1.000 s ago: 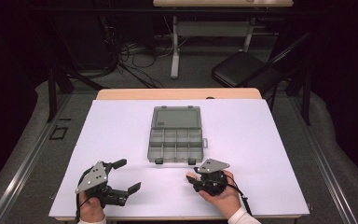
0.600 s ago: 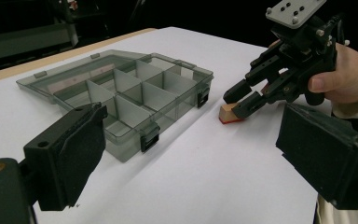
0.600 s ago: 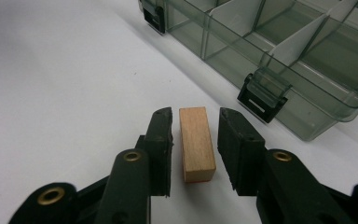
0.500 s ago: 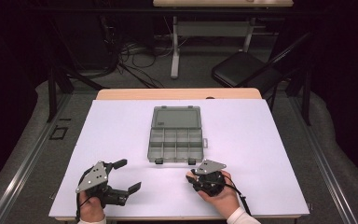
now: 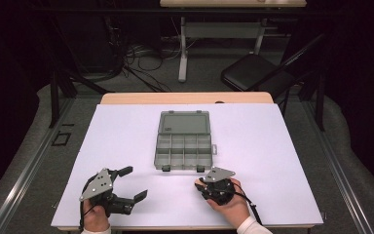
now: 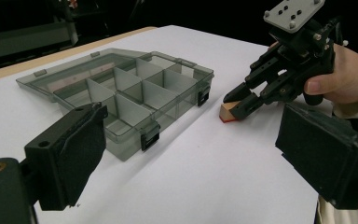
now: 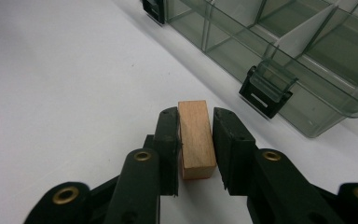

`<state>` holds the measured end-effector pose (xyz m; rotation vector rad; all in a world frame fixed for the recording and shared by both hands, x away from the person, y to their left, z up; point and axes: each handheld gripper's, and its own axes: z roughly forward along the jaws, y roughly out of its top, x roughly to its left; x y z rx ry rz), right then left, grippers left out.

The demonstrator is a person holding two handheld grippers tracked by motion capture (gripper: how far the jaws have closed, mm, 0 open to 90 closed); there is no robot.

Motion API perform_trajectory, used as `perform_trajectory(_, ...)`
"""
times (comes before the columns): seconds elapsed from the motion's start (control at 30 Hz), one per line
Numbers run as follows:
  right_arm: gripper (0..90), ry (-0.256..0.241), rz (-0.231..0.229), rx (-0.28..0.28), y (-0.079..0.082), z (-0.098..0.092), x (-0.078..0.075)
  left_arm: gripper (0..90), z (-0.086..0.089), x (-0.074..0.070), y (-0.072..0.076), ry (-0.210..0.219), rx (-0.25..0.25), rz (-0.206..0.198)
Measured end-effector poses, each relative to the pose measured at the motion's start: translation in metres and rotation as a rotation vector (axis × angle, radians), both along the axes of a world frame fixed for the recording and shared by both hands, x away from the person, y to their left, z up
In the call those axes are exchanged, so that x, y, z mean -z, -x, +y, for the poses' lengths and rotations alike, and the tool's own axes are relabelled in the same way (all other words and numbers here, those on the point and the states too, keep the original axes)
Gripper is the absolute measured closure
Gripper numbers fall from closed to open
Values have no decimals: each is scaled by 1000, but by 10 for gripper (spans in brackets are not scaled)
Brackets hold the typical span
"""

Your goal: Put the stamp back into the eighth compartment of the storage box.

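- The right gripper (image 7: 196,140) has its jaws pinching a small wooden block (image 7: 196,137) by its long sides; the block sits low on the counter (image 5: 272,146), just in front of the open box (image 5: 182,146) near its right latch
- The left gripper (image 5: 126,187) rests at the near left of the counter with its jaws spread wide and nothing between them
- Risk, as I judge it: the grip lies along only part of the block, so on the lift the block could pivot or slide out, more so if the pinch is light
- Another risk: the box's front wall and latch (image 7: 265,93) stand right in the path, so a low carry could knock the block against the rim, or nudge the light box back, since the left gripper is not steadying it
- The compartments are narrow, so a tilted block could catch on a divider (image 6: 142,88) and end up lying across two cells
- Against the earlier high views, the right gripper has edged slightly left and nearer the person; the left gripper and the box look unmoved
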<state>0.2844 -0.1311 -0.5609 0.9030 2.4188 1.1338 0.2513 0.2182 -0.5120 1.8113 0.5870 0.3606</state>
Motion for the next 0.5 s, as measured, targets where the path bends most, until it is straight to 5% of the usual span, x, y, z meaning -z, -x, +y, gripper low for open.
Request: perform_trajectory(0.5,760,5,-8,-10,0,0,1,84,0,0,0,-1,-2,-1)
